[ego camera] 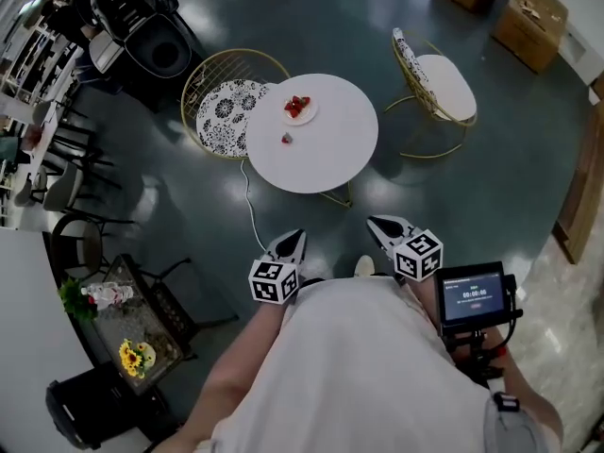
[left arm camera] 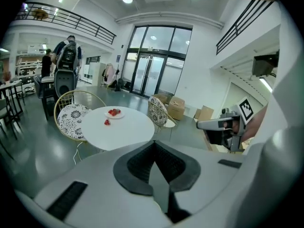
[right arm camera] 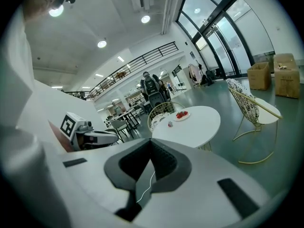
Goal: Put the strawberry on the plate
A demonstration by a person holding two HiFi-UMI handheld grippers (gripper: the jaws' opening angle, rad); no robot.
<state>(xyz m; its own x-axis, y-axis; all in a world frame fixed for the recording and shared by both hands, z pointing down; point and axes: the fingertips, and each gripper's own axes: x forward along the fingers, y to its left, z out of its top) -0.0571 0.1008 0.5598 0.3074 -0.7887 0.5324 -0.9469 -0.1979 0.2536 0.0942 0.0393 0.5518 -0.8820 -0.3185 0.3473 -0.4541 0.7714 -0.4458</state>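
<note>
A single red strawberry (ego camera: 287, 139) lies on the round white table (ego camera: 326, 159), a little nearer me than the small white plate (ego camera: 300, 110), which holds other strawberries. Both grippers hang in front of my body, well short of the table and above the floor. My left gripper (ego camera: 298, 235) is shut with nothing in it, and so is my right gripper (ego camera: 373, 222). In the left gripper view the strawberry (left arm camera: 107, 122) and plate (left arm camera: 114, 112) lie far beyond the shut left gripper (left arm camera: 153, 143). In the right gripper view the strawberry (right arm camera: 170, 124) sits left of the plate (right arm camera: 181, 115), beyond the right gripper (right arm camera: 151, 141).
Two gold wire chairs flank the table, one with a patterned cushion (ego camera: 225, 111) and one at the right (ego camera: 436, 88). A white cable (ego camera: 251, 204) trails over the floor. Cardboard boxes (ego camera: 530, 12) stand at the far right, a low table with flowers (ego camera: 134, 338) at my left, and a small screen (ego camera: 472, 293) at my right.
</note>
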